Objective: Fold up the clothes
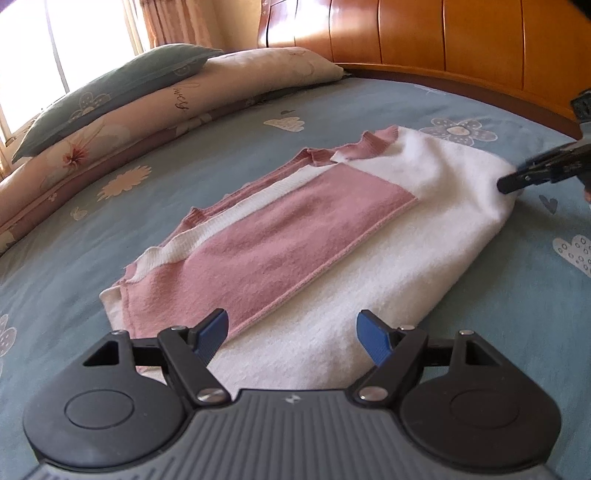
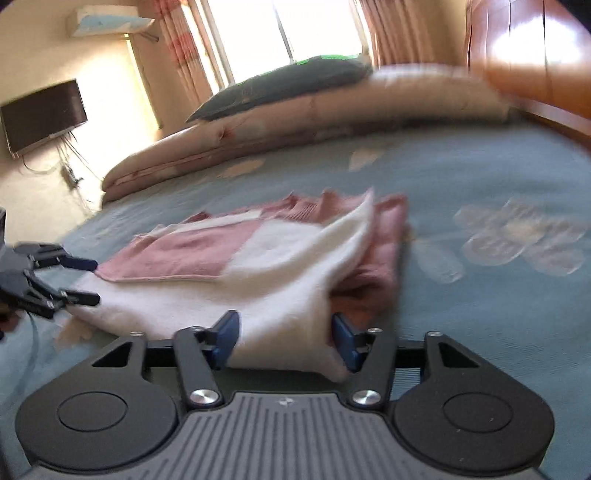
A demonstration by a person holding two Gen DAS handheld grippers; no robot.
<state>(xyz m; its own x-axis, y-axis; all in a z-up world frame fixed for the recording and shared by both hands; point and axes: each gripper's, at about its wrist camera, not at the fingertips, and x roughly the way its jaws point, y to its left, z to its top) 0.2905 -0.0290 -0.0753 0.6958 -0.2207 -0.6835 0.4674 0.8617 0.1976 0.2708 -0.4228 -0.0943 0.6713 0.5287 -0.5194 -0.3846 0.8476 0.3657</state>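
Note:
A pink and white sweater (image 1: 280, 236) lies partly folded on the blue bed sheet (image 1: 332, 107). My left gripper (image 1: 291, 332) is open, just above the sweater's near white edge, holding nothing. My right gripper (image 2: 284, 339) is open with its fingers either side of the sweater's (image 2: 258, 273) white folded end, which sits between the pads; it does not look clamped. In the left wrist view the right gripper (image 1: 509, 182) shows at the sweater's far right end. In the right wrist view the left gripper (image 2: 83, 280) shows open at the sweater's left end.
Two pillows, a grey-green one (image 1: 110, 92) on a floral beige one (image 1: 177, 122), lie along the far side of the bed. A wooden headboard (image 1: 443, 40) rises behind. A wall TV (image 2: 44, 114) and window (image 2: 295, 29) are beyond. The right wrist view is motion-blurred.

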